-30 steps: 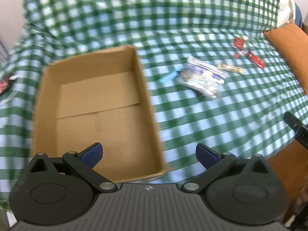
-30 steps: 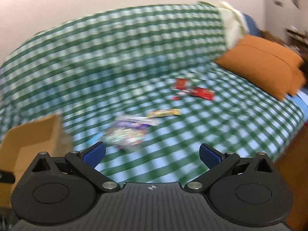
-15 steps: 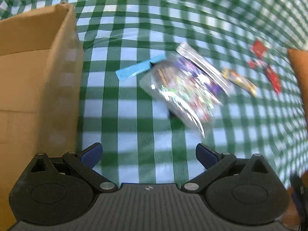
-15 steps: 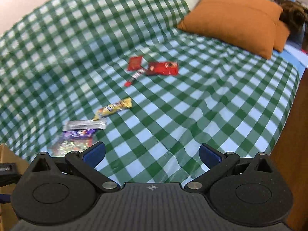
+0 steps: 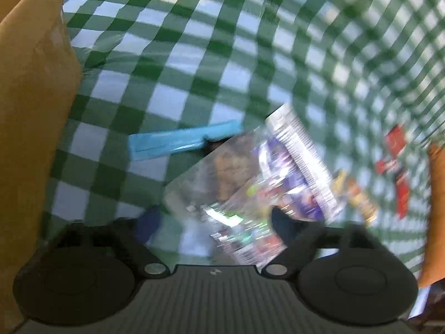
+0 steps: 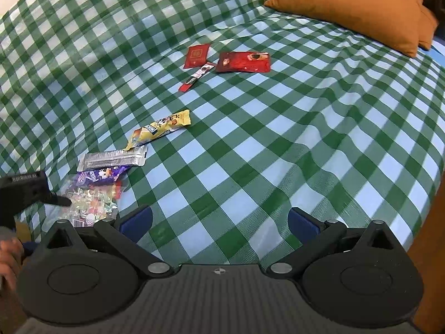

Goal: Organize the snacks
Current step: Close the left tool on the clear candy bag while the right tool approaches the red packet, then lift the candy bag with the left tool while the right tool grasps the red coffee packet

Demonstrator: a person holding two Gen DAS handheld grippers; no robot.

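A clear bag of mixed candy [image 5: 244, 192] lies on the green checked cloth; my left gripper [image 5: 215, 225] is open, its fingers either side of the bag's near end. A blue wrapper [image 5: 180, 143] lies just behind the bag. The cardboard box [image 5: 30, 117] stands at the left. In the right wrist view the candy bag [image 6: 91, 194], a silver bar [image 6: 111, 160], a yellow bar [image 6: 160, 129] and red packets [image 6: 243, 61] lie scattered. My right gripper [image 6: 219, 222] is open and empty above bare cloth. The left gripper's body [image 6: 25, 192] shows at the left edge.
Orange pillows [image 6: 361, 8] lie at the back right of the bed. The bed's wooden edge [image 6: 428, 264] runs along the right. A hand [image 6: 8, 258] shows at the lower left.
My left gripper has moved forward and down onto the candy bag, which now sits between its fingers. My right gripper has moved a little closer to the snacks.
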